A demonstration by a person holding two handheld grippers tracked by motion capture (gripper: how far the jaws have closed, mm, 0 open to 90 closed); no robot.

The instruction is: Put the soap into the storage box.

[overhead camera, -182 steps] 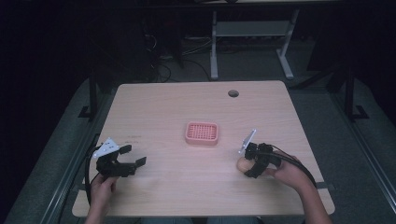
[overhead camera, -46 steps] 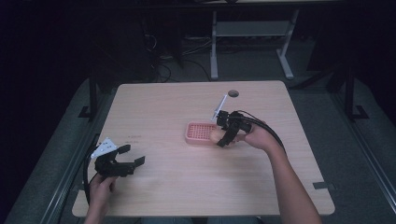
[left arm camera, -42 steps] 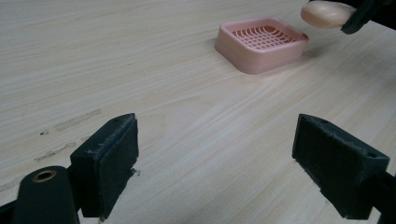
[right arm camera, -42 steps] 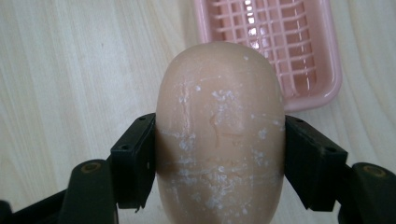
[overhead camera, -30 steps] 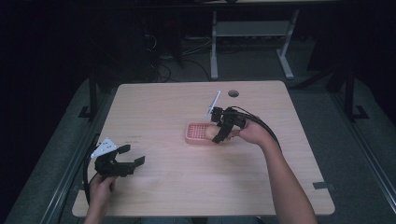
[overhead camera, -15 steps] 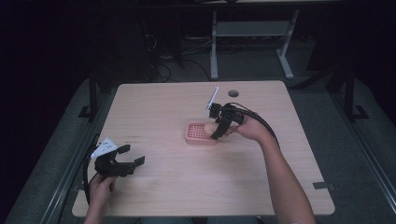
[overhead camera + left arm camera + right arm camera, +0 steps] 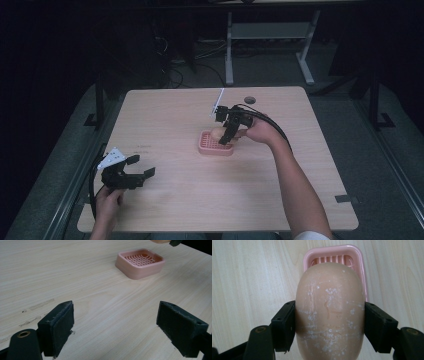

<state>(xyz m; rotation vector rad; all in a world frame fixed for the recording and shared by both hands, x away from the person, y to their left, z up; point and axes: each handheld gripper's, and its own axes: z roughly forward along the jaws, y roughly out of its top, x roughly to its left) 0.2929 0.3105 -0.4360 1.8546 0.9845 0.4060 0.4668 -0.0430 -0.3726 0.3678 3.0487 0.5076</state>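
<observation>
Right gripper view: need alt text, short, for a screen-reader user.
A tan oval bar of soap, flecked with white, is clamped between the two black jaws of the right gripper and fills the centre of the picture. Beyond it a pink slatted soap dish sits on the pale wooden table.

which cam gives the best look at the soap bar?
Right gripper view: the soap bar sits large between the jaws, over the pink dish. The high view shows it small at the right gripper. The left gripper view catches its edge at the top.
</observation>
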